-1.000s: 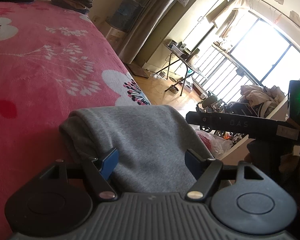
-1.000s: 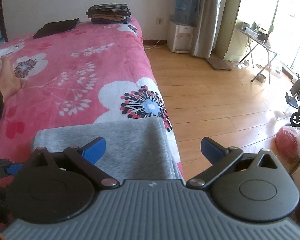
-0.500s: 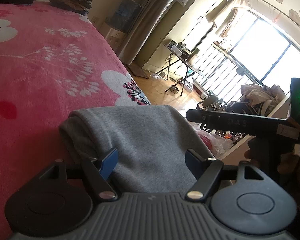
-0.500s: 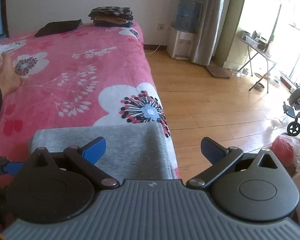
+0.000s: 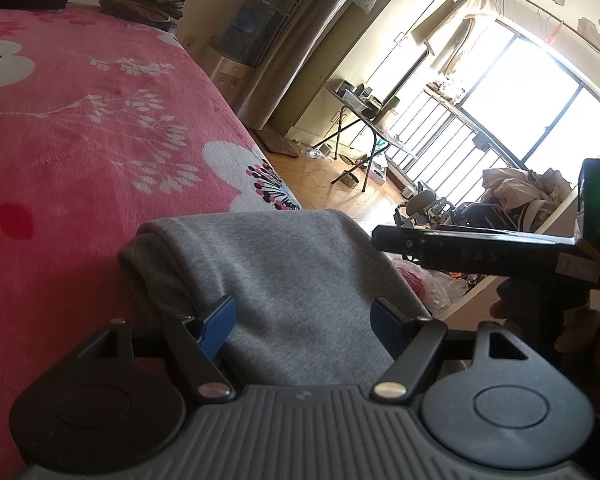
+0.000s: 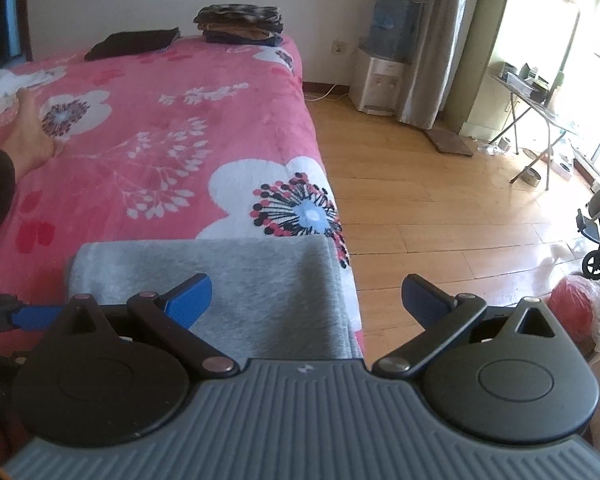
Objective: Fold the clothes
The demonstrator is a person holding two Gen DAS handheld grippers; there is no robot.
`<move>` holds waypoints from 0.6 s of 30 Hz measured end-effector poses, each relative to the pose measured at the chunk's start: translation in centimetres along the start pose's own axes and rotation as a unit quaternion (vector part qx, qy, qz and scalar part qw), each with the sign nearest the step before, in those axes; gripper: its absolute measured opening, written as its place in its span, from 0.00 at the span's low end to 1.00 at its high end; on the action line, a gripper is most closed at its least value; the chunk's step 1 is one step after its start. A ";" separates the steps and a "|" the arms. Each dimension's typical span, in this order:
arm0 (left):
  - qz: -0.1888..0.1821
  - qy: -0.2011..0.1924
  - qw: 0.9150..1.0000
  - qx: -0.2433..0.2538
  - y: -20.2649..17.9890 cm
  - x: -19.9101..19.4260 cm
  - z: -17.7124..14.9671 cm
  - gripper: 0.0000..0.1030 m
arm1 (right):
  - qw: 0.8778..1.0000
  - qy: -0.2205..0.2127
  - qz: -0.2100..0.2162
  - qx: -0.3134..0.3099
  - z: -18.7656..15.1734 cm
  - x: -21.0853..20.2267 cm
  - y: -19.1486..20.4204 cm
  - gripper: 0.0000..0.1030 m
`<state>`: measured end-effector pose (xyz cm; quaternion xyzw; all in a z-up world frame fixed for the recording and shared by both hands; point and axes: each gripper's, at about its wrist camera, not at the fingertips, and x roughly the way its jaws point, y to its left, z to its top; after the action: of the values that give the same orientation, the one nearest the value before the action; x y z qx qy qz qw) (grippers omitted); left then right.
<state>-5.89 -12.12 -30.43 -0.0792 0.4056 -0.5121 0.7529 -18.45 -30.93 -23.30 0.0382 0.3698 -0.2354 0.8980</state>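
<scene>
- The left gripper (image 5: pixel 300 322) pointed down at the grey cloth (image 5: pixel 284 280), jaws wide apart.
- The right gripper (image 6: pixel 306 296) pointed down too, jaws apart.
- The cloth lay folded at the bed's (image 6: pixel 160 140) 6 o'clock edge.
- No writing could be read.

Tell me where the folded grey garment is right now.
The grey garment lies at the near corner of the pink floral blanket, by the bed edge next to the wooden floor, right in front of both open grippers.

Both wrist views sit low and close at the bed's (image 6: pixel 160 152) near corner; left faces windowward, right along the bed. Shared: grey garment (image 5: pixel 284 292).
</scene>
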 end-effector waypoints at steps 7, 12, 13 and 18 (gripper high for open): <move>0.001 -0.001 1.000 0.002 -0.2 0.0 -0.1 0.74 | 0.999 0.005 0.016 0.029 -0.2 0.1 -1.0 0.99; 0.001 -0.001 1.000 0.003 -0.1 -0.1 -0.1 0.74 | 0.999 0.007 0.021 0.027 -0.4 0.2 -1.0 0.99; 0.001 -0.001 1.000 0.003 -0.1 -0.1 -0.1 0.74 | 0.999 0.006 0.021 0.025 -0.4 0.1 -0.9 0.99; 0.002 -0.001 1.000 0.003 -0.2 -0.1 -0.2 0.74 | 1.000 -0.001 0.025 0.017 -0.3 0.0 -0.7 0.99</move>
<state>-6.16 -12.07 -30.39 -0.0764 0.4034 -0.5115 0.7548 -18.96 -31.48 -23.46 0.0627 0.3639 -0.2196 0.9030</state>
